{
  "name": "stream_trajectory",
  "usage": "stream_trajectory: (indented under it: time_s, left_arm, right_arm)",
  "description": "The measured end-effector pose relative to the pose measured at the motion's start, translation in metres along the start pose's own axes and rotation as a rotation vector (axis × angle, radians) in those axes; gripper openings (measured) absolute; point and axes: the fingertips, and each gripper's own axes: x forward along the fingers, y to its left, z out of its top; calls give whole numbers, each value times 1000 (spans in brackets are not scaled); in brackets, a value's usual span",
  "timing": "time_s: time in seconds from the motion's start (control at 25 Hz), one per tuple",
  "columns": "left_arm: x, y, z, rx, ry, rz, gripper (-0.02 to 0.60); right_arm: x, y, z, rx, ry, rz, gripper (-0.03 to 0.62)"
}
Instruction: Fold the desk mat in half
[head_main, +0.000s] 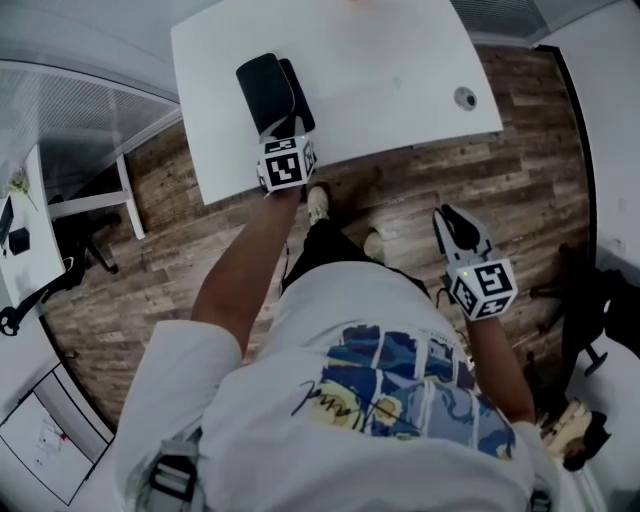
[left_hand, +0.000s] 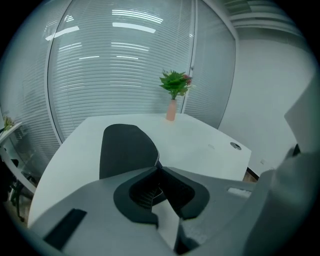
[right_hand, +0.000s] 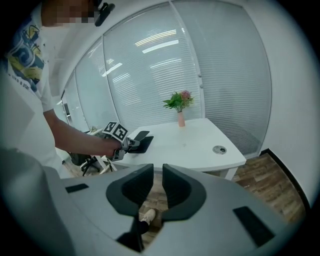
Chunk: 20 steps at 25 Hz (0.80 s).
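The black, round-cornered soft desk mat (head_main: 266, 88) lies on the white counter (head_main: 400, 70), upper centre-left of the head view, with its long axis running away from me. My left claw (head_main: 289, 128) is the nearer one. It is clamped on the mat's near edge, jaws almost together. My right claw (head_main: 447, 216) hangs over the wood floor (head_main: 400, 200) at right, well apart from the mat, jaws slightly parted and empty.

T-shirt (head_main: 250, 400) white (blue print) | trousers (head_main: 330, 245) black | 2 shoes (head_main: 318, 203) white
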Motion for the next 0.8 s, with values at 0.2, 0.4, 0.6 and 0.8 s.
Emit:
stream_trajectory:
  time_s: [0.2,0.4,0.6,0.8]
  left_arm:
    - [16,-12,-4,4,31,-16,25]
    - [28,-15,-10,11,57,-23,25]
    - [36,-25,-16,11,96,-30,25]
    - [38,-25,-19,9,116,-32,26]
  right_arm:
    - [-5,-6,-8,22,2,-24,54]
    - [-6,-4,-11,46,-3,-44,52]
    - [-7,-10,-17,57,-8,-54,51]
    - [-6,-9,-19,72,-9,-62,51]
